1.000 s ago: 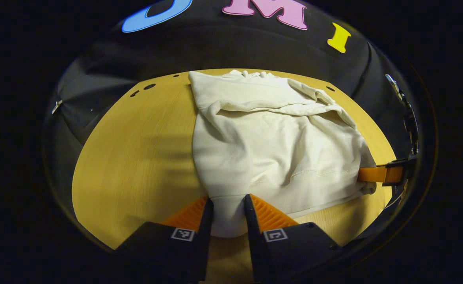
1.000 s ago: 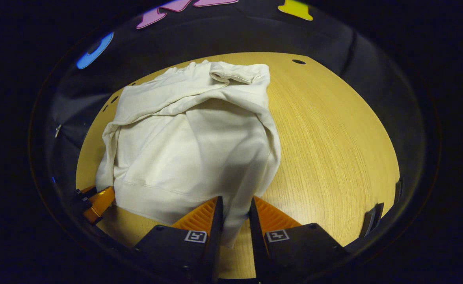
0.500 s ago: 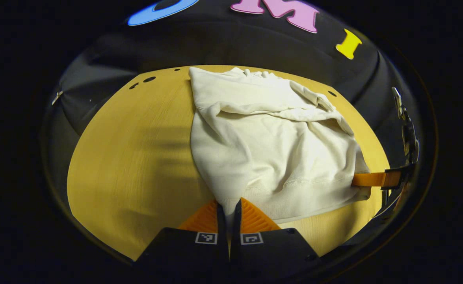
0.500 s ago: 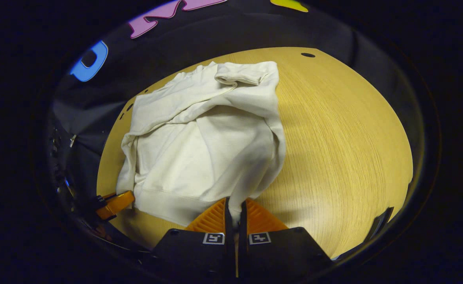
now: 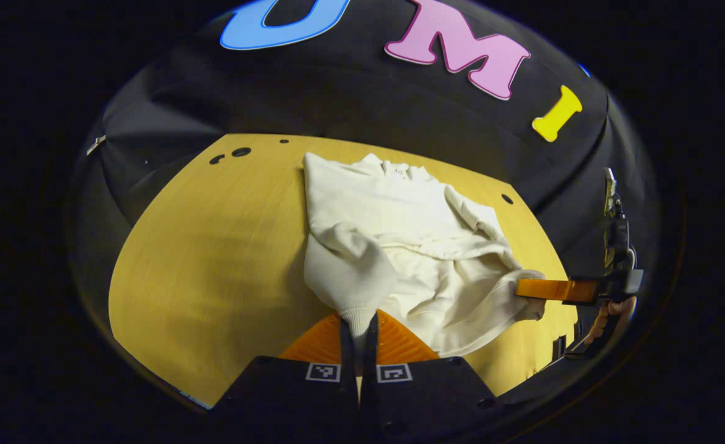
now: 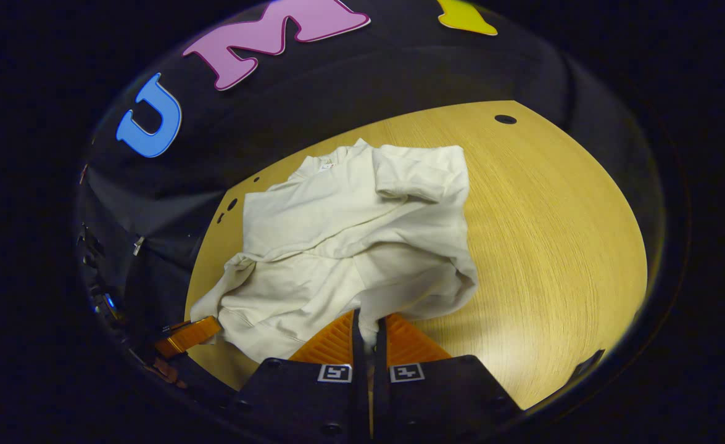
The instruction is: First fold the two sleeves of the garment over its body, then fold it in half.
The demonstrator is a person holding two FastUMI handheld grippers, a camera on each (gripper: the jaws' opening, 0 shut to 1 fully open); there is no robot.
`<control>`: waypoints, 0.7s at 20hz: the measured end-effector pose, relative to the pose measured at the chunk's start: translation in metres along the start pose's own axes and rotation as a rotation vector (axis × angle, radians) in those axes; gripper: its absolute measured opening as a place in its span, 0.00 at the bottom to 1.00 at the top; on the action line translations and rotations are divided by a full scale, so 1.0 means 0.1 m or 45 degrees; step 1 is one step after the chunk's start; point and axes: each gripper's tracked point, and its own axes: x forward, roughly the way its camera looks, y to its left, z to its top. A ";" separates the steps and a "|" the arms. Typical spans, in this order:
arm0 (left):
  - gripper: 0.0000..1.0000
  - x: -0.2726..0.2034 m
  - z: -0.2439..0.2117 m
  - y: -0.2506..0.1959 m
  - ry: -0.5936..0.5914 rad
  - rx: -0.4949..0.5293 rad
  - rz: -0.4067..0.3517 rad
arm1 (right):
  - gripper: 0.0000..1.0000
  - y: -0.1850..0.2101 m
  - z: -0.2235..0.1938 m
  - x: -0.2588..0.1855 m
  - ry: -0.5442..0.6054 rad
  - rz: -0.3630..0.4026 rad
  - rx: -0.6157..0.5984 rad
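A: So, where's the garment (image 5: 399,246)?

B: On the desk (image 5: 214,246), cream-coloured, collar at the far edge by the booth wall. Both sleeves are folded across the body.

A: And the left claw (image 5: 358,327)?

B: Pressed together on the hem at the garment's near left corner. The cloth rises from the desk into its fingers and bunches into a rounded lump just above them.

A: The right claw (image 6: 367,330)?

B: Likewise pinching the hem, at the near right corner, with the fabric pulled up between its fingers. In the left gripper view it (image 5: 538,290) shows at the far right, gripping that same edge, with a hand (image 5: 609,314) behind it.

A: How does the lower half lie?

B: Raised off the desk between the two claws and sagging in folds; the upper half rests flat on the wood.
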 end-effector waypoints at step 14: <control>0.10 1.08 1.78 0.09 -0.074 -0.025 0.042 | 0.07 0.21 2.16 0.82 -0.322 -0.008 0.118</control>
